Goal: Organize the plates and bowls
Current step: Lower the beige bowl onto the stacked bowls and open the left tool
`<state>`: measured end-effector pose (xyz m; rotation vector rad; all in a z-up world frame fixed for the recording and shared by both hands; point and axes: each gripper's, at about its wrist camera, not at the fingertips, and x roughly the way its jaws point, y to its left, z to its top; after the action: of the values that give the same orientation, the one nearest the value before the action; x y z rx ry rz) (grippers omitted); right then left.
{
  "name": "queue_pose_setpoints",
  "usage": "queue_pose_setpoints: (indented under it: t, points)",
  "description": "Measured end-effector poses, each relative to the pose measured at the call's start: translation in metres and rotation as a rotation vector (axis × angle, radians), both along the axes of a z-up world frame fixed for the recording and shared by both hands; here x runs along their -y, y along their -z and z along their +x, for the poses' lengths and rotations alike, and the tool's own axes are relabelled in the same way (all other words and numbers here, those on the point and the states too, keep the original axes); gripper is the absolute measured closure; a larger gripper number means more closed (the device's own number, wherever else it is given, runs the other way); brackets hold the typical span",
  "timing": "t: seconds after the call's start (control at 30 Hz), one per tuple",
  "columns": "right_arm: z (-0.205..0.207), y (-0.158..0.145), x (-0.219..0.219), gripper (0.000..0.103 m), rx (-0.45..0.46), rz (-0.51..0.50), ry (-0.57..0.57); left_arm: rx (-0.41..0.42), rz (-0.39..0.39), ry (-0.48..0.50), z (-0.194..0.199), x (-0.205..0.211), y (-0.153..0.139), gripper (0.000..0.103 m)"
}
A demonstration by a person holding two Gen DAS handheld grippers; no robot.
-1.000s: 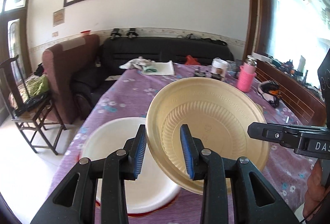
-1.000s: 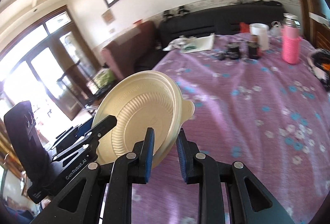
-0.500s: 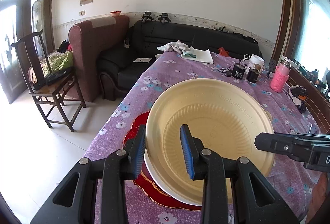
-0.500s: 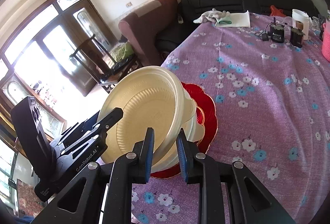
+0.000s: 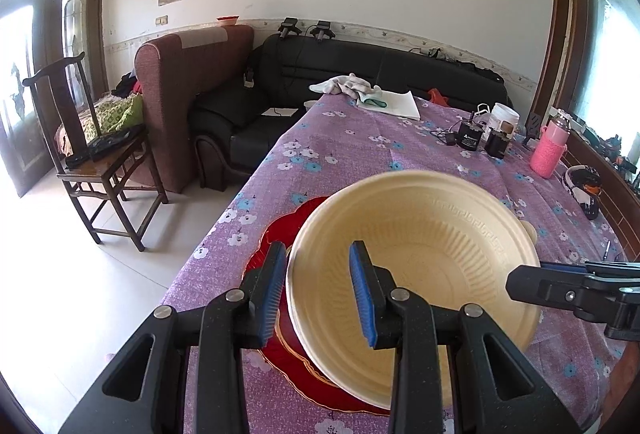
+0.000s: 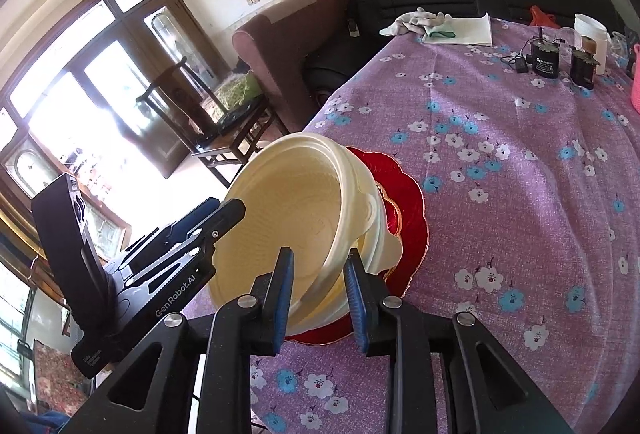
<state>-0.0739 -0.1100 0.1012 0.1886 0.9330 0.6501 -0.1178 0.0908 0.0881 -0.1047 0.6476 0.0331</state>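
Observation:
A cream plastic bowl (image 5: pixel 424 254) is held tilted over a red scalloped plate (image 5: pixel 280 230) on the purple flowered tablecloth. My left gripper (image 5: pixel 318 290) straddles the bowl's near rim, one pad outside and one inside. My right gripper (image 6: pixel 318 298) straddles the opposite rim of the same bowl (image 6: pixel 288 210). A white plate or bowl (image 6: pixel 380 238) lies under it on the red plate (image 6: pixel 412 210). Each gripper shows in the other's view.
At the table's far end lie a white cloth and paper (image 5: pixel 372 96), black devices (image 5: pixel 468 138), a white cup (image 5: pixel 505 116) and a pink bottle (image 5: pixel 548 154). A wooden chair (image 5: pixel 92 158), armchair and black sofa stand left of the table.
Both grippers have carried the cream bowl down over the red plate stack, and it has tipped from near upright toward level. Both still hold its rim.

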Motion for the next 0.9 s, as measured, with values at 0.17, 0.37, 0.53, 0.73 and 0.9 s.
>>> queue_pose_setpoints:
  t: [0.17, 0.37, 0.53, 0.73, 0.9]
  points:
    - [-0.003, -0.005, 0.011, 0.073, 0.010, 0.028, 0.004, 0.012, -0.011, -0.007, 0.000, -0.004, -0.002, 0.072]
    - [-0.006, -0.015, 0.033, 0.073, 0.048, 0.064, 0.052, 0.003, -0.090, 0.016, -0.002, -0.016, -0.004, 0.071]
    - [0.003, -0.006, 0.056, 0.073, 0.024, 0.073, 0.116, -0.004, -0.219, 0.026, -0.007, -0.042, -0.006, 0.071]
    - [0.017, 0.025, 0.073, 0.073, -0.064, 0.082, 0.156, -0.079, -0.312, -0.035, -0.005, -0.081, 0.010, 0.072]
    - [0.021, 0.042, 0.067, 0.074, -0.099, 0.069, 0.141, -0.154, -0.388, -0.056, 0.003, -0.096, 0.037, 0.078]
